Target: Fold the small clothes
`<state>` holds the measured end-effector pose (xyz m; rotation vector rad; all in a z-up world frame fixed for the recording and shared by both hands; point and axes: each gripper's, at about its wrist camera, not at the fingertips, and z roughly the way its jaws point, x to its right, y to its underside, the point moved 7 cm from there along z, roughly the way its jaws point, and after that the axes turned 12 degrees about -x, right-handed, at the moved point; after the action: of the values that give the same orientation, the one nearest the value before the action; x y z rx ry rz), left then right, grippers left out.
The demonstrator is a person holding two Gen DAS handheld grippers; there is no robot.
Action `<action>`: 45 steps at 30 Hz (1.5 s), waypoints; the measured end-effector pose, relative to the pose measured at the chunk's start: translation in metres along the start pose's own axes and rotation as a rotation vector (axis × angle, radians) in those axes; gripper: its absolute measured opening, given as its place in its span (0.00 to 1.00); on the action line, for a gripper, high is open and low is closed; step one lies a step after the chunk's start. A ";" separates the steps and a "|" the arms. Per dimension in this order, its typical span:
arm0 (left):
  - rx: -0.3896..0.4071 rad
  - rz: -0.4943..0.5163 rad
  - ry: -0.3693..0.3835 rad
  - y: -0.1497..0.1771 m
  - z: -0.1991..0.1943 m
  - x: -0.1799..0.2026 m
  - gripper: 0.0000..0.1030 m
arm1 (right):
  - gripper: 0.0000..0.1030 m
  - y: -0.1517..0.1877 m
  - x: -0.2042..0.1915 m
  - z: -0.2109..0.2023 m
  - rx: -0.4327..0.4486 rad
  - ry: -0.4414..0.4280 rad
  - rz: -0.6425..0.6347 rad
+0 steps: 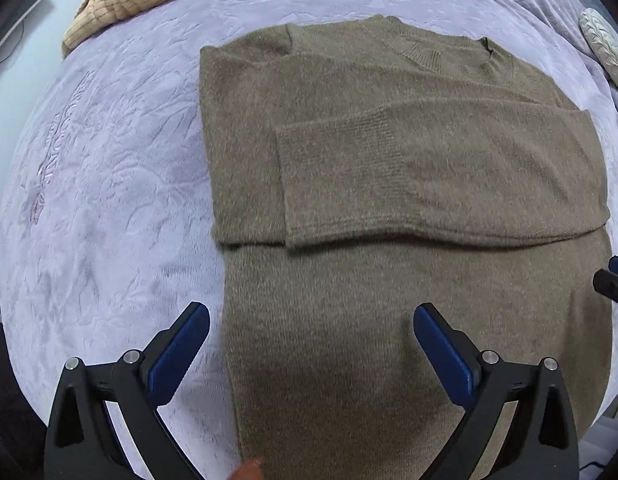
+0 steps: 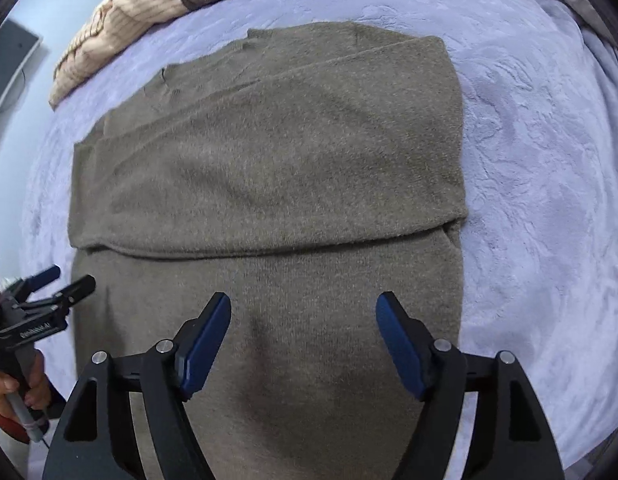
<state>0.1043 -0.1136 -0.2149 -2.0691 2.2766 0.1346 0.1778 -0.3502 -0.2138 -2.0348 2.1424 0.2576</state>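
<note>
Left gripper (image 1: pixel 311 314): jaws spread wide, nothing between the pads, sweater (image 1: pixel 389 200) lying flat below them on the bedspread (image 1: pixel 109 200). Right gripper (image 2: pixel 303 306): jaws apart, empty, above the sweater's lower half. Folded sleeves lie ahead of both. Both grippers point steeply down; a hand (image 2: pixel 13 392) grips the left handle.

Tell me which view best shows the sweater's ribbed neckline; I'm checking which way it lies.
The left wrist view: the olive-brown knit sweater's ribbed neckline lies sharp at its far edge. The right wrist view shows only a blurred notch.
</note>
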 end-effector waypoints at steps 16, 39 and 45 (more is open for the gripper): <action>-0.013 -0.035 0.139 0.016 -0.035 0.054 0.99 | 0.76 0.041 -0.038 0.006 -0.088 0.161 -0.227; -0.181 -0.177 0.169 0.191 -0.022 -0.030 0.99 | 0.76 0.185 0.104 -0.016 -0.220 -0.339 0.051; -0.202 -0.090 0.270 0.229 0.001 -0.028 0.99 | 0.76 0.240 0.096 -0.011 -0.180 -0.474 0.170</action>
<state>-0.1207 -0.0647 -0.2078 -2.4209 2.4007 0.0887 -0.0669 -0.4339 -0.2251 -1.6520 2.0376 0.8869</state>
